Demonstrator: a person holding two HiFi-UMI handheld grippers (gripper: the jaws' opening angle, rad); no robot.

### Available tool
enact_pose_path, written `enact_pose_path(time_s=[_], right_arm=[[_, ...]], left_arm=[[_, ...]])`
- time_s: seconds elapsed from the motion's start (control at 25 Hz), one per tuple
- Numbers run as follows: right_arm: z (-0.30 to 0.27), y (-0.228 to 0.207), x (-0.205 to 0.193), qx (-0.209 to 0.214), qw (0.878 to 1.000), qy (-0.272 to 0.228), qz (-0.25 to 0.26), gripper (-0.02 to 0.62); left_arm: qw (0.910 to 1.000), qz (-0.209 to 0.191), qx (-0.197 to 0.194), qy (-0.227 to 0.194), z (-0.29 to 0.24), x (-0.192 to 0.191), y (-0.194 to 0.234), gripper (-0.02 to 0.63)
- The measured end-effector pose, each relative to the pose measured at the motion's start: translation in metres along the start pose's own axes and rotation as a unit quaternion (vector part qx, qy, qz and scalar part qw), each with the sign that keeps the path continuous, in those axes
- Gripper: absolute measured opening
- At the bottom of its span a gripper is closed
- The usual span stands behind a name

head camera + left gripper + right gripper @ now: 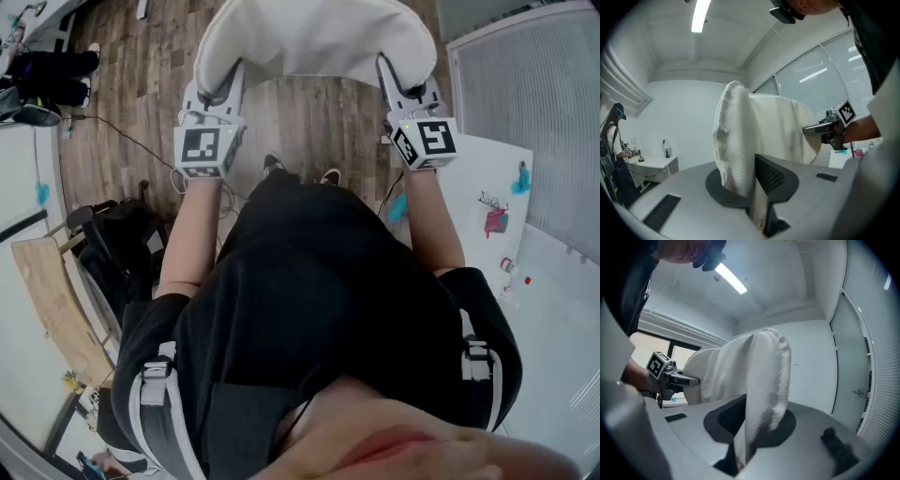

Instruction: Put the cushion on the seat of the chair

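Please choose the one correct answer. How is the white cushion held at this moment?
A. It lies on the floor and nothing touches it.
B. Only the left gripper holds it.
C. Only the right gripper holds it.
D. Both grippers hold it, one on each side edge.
D: the left gripper and the right gripper each have their jaws shut on one side edge of the cushion, which hangs between them above the wooden floor.
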State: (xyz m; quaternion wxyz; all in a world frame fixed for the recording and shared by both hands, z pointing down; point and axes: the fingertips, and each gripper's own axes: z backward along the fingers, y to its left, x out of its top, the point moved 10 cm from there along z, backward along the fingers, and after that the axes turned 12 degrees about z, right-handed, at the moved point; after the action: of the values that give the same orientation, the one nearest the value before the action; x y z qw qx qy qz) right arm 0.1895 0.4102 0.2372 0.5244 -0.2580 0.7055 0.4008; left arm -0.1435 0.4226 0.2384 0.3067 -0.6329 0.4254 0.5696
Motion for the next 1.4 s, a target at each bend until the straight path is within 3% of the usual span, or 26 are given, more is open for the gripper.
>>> enact_pose_path(time_s=[0.56, 1.4], right_arm=[[-0.016, 0.005, -0.010, 0.015, 1.000, 0.005, -0.017, 0.057], [-0.083, 0.043, 0.009, 0.001, 1.000, 0.022, -0.021, 0.057]], left_arm=[[1.0000, 0.003, 0.003, 0.008, -0.003, -0.008, 0.009, 0.055], [0.9996, 0.011, -0.024, 0.011, -0.010, -0.007, 0.094, 0.055]])
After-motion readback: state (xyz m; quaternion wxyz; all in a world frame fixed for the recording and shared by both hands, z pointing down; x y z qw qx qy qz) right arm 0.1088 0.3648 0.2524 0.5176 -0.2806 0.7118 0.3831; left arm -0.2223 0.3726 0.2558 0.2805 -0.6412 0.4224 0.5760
